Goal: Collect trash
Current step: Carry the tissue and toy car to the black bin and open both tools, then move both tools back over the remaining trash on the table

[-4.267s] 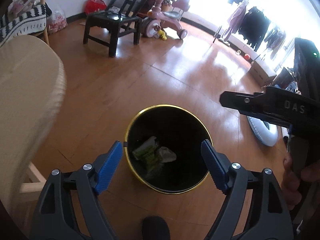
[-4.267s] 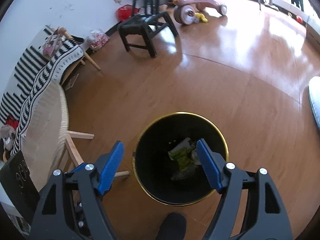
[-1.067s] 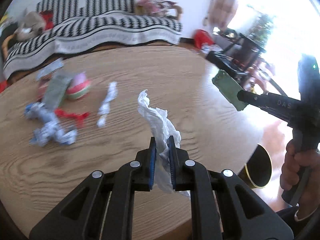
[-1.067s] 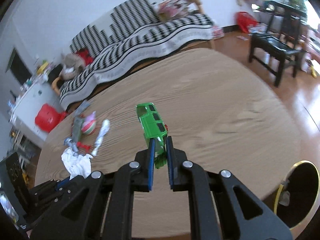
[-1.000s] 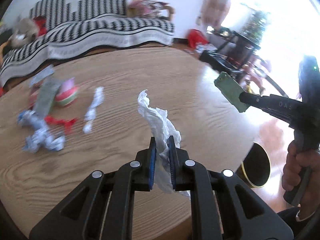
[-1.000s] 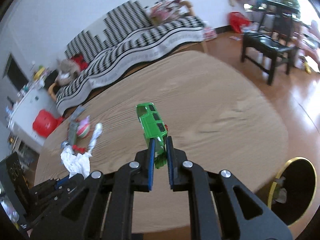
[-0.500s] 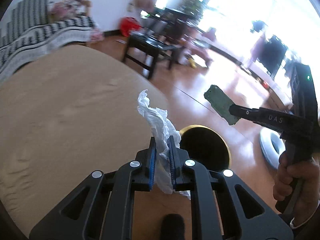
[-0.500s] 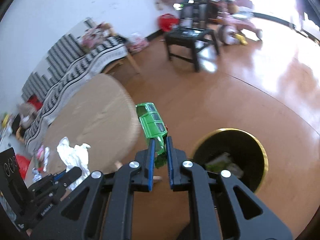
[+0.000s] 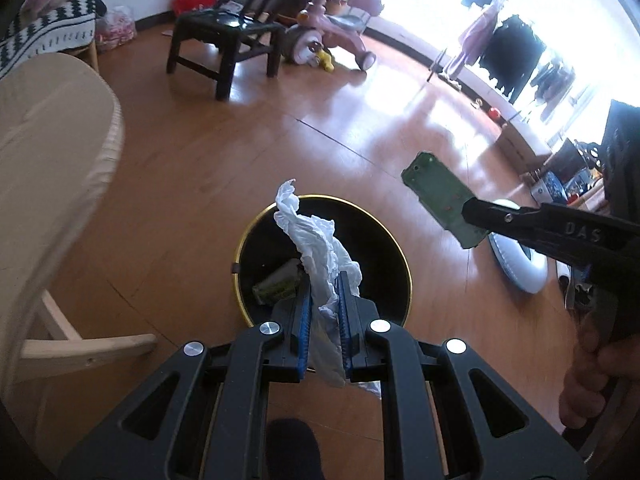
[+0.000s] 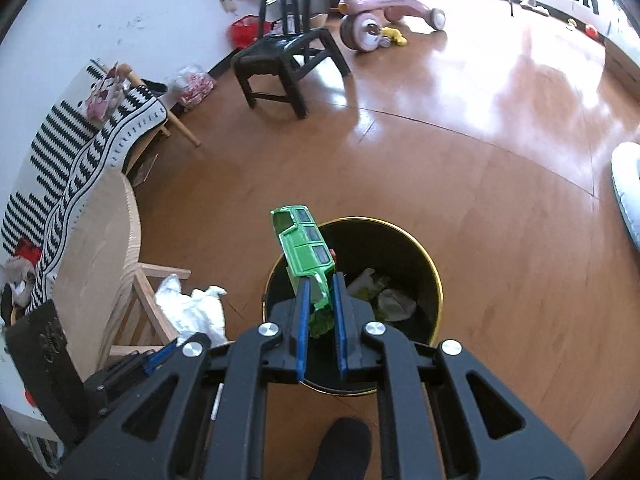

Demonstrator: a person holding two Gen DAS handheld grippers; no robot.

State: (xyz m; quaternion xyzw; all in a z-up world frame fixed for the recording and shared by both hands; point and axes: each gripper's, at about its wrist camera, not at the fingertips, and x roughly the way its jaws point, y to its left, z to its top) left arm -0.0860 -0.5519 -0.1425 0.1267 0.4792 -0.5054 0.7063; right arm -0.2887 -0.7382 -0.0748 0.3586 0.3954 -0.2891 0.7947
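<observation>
- Our left gripper [image 9: 323, 328] pinches a crumpled white tissue [image 9: 320, 248] between its blue pads; the tissue hangs above the black bin [image 9: 384, 236], a gold-rimmed one on the wooden floor [image 9: 248, 152].
- Our right gripper [image 10: 320, 326] is clamped on a green toy car shell [image 10: 305, 250]; it hangs over the bin's near rim.
- In the bin we see crumpled wrappers [image 10: 380, 294], greenish and pale; we cannot tell more.
</observation>
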